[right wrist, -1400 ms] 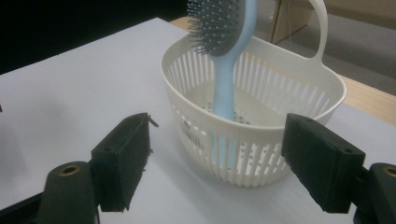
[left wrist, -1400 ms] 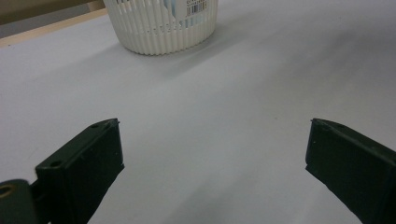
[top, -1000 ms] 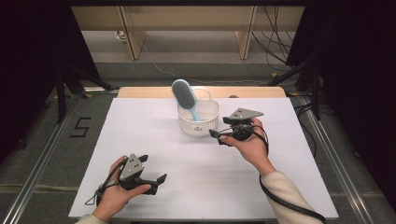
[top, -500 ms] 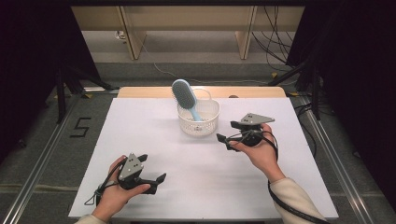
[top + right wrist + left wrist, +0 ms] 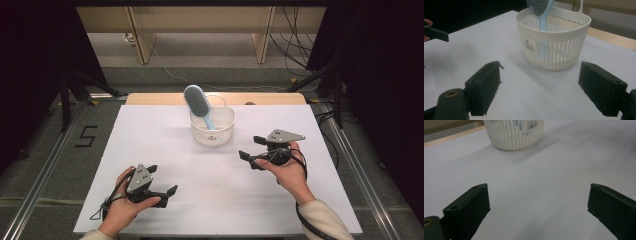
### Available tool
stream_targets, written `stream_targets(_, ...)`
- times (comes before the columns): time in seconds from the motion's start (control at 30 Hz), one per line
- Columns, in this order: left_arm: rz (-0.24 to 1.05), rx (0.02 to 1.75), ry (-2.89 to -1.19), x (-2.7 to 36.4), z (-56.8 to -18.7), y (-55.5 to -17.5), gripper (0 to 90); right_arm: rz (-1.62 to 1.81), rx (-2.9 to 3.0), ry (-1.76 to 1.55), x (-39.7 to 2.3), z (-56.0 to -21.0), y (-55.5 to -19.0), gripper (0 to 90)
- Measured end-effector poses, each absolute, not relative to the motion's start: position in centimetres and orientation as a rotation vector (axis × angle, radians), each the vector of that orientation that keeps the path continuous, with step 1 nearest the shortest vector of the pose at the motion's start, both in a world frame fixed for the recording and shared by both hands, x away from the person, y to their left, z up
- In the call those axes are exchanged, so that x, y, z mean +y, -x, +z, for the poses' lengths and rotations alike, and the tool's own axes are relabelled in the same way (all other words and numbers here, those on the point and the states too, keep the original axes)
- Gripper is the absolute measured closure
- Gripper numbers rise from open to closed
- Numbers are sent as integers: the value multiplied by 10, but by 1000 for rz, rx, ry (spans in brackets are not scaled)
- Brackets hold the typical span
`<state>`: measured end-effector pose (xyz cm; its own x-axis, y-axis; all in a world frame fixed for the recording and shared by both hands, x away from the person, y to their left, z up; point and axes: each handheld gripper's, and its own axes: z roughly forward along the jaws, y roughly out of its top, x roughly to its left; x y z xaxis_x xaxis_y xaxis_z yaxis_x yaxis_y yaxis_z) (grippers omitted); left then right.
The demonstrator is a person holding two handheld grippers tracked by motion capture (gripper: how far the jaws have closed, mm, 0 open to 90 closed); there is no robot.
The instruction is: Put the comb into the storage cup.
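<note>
Standing in the white slatted basket (image 5: 213, 126) toward the table's (image 5: 150, 140) far edge, the blue hairbrush (image 5: 198, 102) leans handle-down (bristle head up). Right tongs (image 5: 256, 148) spread, just right of the basket; left tongs (image 5: 161, 181) spread, well nearer.

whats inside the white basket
A light blue hairbrush stands in the white slotted basket, handle down, bristled head sticking out above the rim. The basket's floor is hidden by its wall.

Bright, even overhead light on white table (image 5: 150, 145); dark surrounds, perhaps slight blur.
</note>
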<state>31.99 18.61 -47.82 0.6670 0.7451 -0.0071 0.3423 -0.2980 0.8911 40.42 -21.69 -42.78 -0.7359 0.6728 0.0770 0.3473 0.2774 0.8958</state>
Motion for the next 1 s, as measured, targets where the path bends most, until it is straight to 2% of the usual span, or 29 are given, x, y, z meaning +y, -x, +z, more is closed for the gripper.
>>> stream_targets(1.0, 516, 858, -1895, 187, -478, -320, 34, 1463, 2235, -890, -236, -439, -377, 164)
